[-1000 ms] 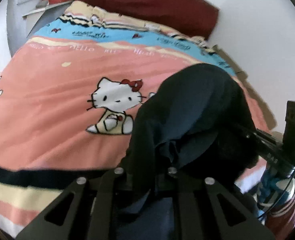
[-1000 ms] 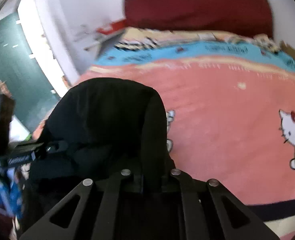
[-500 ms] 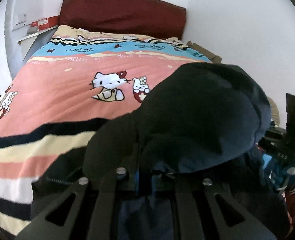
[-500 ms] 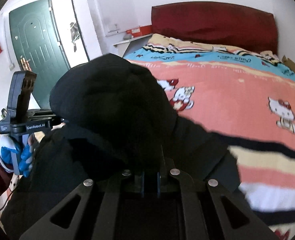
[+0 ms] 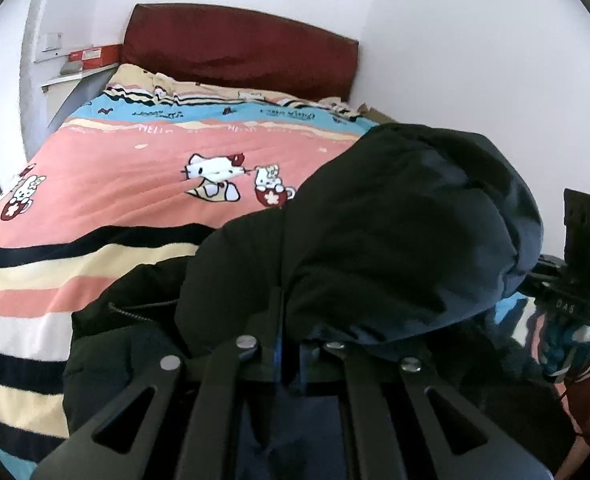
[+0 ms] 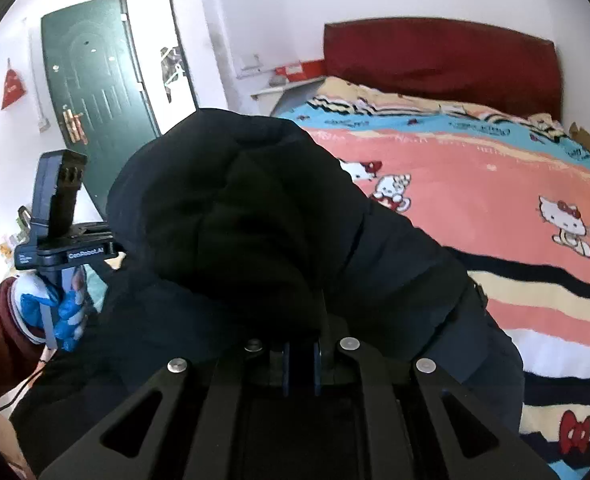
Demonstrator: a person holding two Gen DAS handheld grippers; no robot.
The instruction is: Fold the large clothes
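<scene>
A large dark navy hooded jacket (image 5: pixel 395 232) hangs bunched between my two grippers at the foot of the bed; it also fills the right wrist view (image 6: pixel 247 240). My left gripper (image 5: pixel 291 356) is shut on the jacket's fabric, its fingertips buried in the cloth. My right gripper (image 6: pixel 301 364) is shut on the jacket too, its blue pads pressed close together under the fabric. The jacket's lower part drapes over the bed edge. Each gripper's body shows in the other's view, the right one (image 5: pixel 575 280) and the left one (image 6: pixel 59 232).
The bed (image 5: pixel 135 168) has a pink, blue and striped Hello Kitty cover and a dark red headboard (image 5: pixel 239 48). A white wall runs along the right. A green door (image 6: pixel 91 100) and a shelf with a red box (image 6: pixel 295 70) stand to the left.
Both grippers have pulled back and up from over the bed toward its foot, carrying the jacket. More of the striped cover shows and the jacket now hangs lower over the bed edge.
</scene>
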